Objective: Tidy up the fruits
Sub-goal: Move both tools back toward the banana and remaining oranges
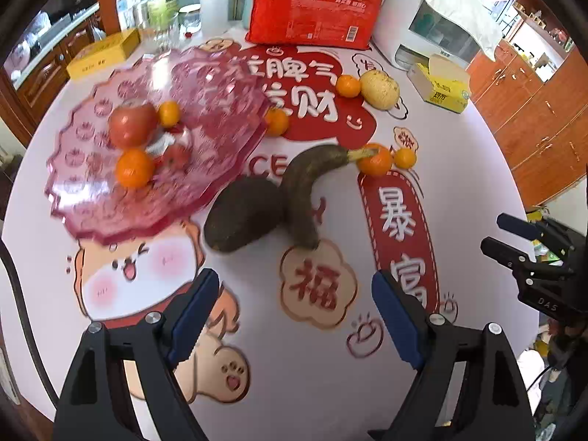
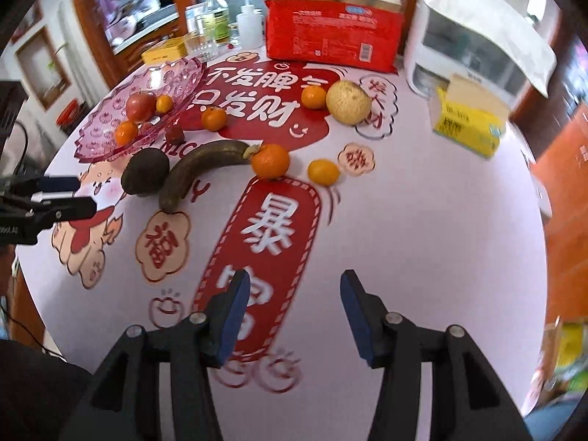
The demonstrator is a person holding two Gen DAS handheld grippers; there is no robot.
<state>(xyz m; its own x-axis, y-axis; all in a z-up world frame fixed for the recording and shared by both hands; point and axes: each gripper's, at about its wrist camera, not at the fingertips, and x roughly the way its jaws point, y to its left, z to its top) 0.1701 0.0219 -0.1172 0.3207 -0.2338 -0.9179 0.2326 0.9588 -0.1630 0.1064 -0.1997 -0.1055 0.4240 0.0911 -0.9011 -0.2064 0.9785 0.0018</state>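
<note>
At the far left stands the pink glass fruit plate (image 1: 154, 139), already carrying an apple (image 1: 130, 125), two tangerines, one small (image 1: 169, 113) and one larger (image 1: 134, 168), and a small red fruit too blurred to name. Just to its right, on the desk (image 1: 294, 367), a dark avocado (image 1: 244, 215) lies touching a blackened banana (image 1: 307, 193). The banana's long axis runs from its blunt end, nearest the viewer, up and away to the stem, which touches a large tangerine (image 1: 375, 160).

The left hand-held gripper (image 1: 294, 316) hangs above the desk with its jaws spread wide and nothing between them. The avocado and banana lie straight ahead of it, so this hand looks the nearer one for either, and the plate is close on its left.

Further right, the right hand-held gripper (image 2: 294, 316) is also parted, though less widely, and empty. Ahead of it sit the large tangerine and a smaller one (image 2: 323, 172); beyond them, another tangerine (image 2: 314, 97) touches a pale round pear (image 2: 348, 102). One more tangerine (image 2: 214, 118) rests near the plate's rim.

The left view is motion-blurred over the plate, and the plate's far edge hides part of the desk behind it.
</note>
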